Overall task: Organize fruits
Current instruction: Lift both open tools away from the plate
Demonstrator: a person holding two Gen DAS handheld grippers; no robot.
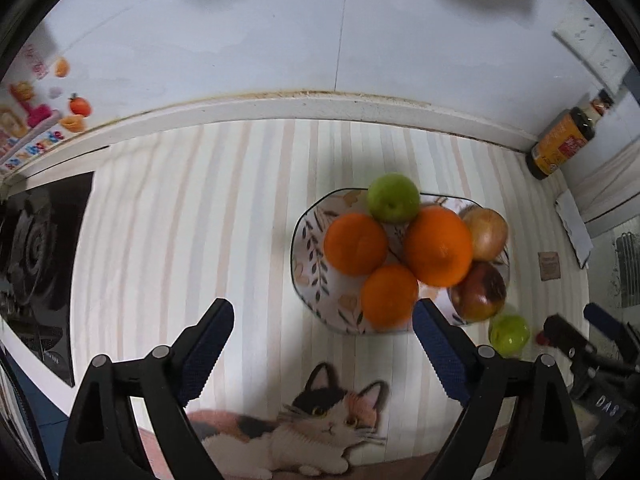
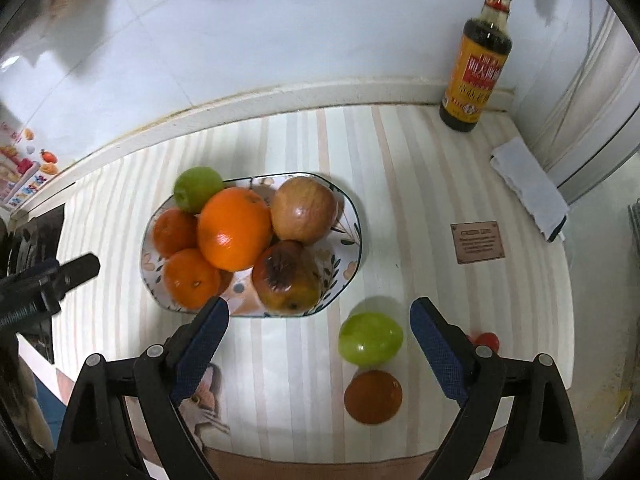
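A flower-patterned plate [image 2: 354,216] on the striped mat holds a large orange [image 2: 234,228], two smaller oranges [image 2: 190,278], a green apple [image 2: 196,188] and two reddish apples [image 2: 304,208]. On the mat to the right of the plate lie a loose green apple [image 2: 370,338], a loose orange [image 2: 373,396] and a small red fruit [image 2: 486,340]. My right gripper [image 2: 320,308] hangs open above the mat, with the loose green apple below its right finger side. My left gripper [image 1: 324,308] is open with nothing in it, above the mat at the near left of the plate [image 1: 310,264].
A dark sauce bottle [image 2: 476,64] stands in the back right corner by the wall. A folded white cloth [image 2: 528,188] and a brown card [image 2: 478,242] lie at the right. A black stove [image 1: 36,248] sits left of the mat. A cat picture [image 1: 320,420] marks the mat's near edge.
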